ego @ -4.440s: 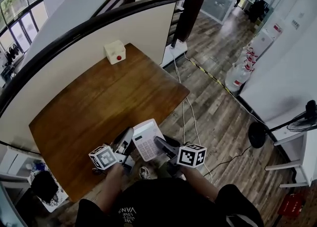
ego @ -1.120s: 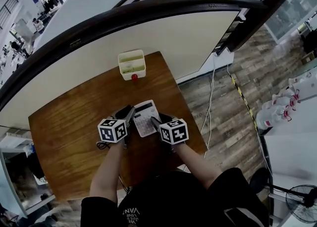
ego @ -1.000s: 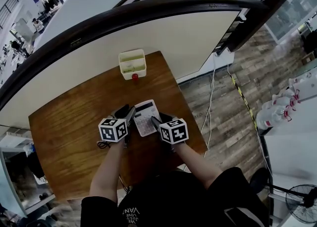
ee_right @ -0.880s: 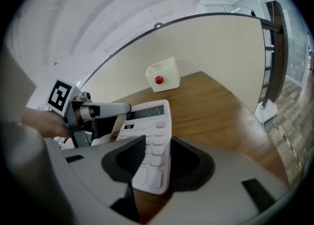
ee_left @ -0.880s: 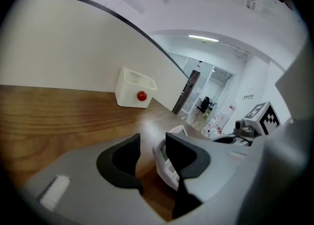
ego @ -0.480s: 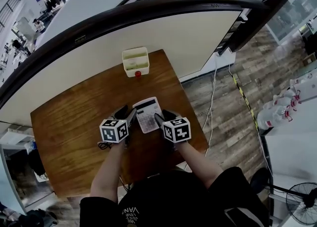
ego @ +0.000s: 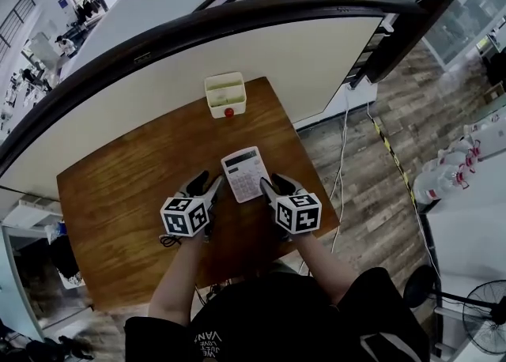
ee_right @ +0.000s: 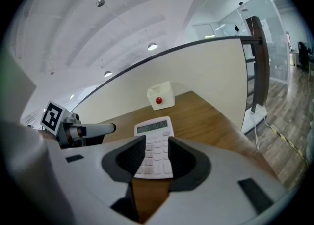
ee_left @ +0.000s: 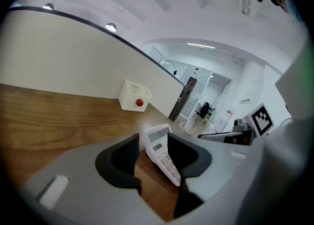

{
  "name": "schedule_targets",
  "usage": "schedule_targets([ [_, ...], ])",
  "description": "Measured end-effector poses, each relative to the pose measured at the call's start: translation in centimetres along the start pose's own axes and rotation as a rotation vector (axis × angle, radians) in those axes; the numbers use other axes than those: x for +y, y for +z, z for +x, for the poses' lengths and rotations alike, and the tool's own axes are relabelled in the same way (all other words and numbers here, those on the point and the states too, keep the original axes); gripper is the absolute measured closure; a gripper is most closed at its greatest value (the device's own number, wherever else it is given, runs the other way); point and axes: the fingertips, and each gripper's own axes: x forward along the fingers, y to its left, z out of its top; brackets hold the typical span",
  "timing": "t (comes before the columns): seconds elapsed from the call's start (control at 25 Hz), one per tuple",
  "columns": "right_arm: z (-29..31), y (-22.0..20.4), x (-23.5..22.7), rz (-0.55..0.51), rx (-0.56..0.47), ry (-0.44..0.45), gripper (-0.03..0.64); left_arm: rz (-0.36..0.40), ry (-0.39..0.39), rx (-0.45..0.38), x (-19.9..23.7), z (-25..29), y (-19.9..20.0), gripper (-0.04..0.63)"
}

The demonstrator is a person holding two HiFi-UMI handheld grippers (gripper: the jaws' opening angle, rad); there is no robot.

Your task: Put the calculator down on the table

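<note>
Calculator (ego: 243, 174) lying flat mid-frame on table (ego: 118, 186), its near end hiding behind jaws in both gripper views, left gripper (ego: 207, 185) and right gripper (ego: 275, 185) flanking its lower corners, both gaping empty, tilting downward.

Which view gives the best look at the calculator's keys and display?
The right gripper view: the calculator lies face up, display and key rows seen past the open jaws. The head view shows it small on the table; the left gripper view shows it slanted, partly behind one jaw.
</note>
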Motion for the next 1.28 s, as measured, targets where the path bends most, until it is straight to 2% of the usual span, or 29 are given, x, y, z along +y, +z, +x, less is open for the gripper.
schedule_targets([
  [0.24, -2.6, -0.8, 2.1, 0.001, -0.045, -0.027, 0.486, 0.021, -0.041, -0.031, -2.1, -3.5, -0.2, 0.428],
  [0.44, -5.0, -1.7, 4.1, 0.001, -0.079, -0.048, 0.527, 0.015, -0.072, -0.054, -3.6, -6.7, -1.1, 0.522],
  [0.64, -7.1, -2.5, 6.3, 0.004, -0.108, -0.051, 0.557, 0.036, -0.088, -0.051, -4.8, -9.8, -2.4, 0.566],
  [0.8, -8.7, -3.4, 8.1, 0.011, -0.123, -0.047, 0.568, 0.067, -0.105, -0.034, -6.0, -12.1, -3.5, 0.581],
  [1.08, -10.8, -5.0, 10.8, 0.006, -0.14, -0.066, 0.577, 0.048, -0.171, -0.049, -7.3, -15.6, -4.9, 0.583],
  [1.28, -12.3, -6.1, 12.5, 0.011, -0.161, -0.082, 0.58, 0.072, -0.174, -0.061, -7.6, -17.6, -5.7, 0.583],
])
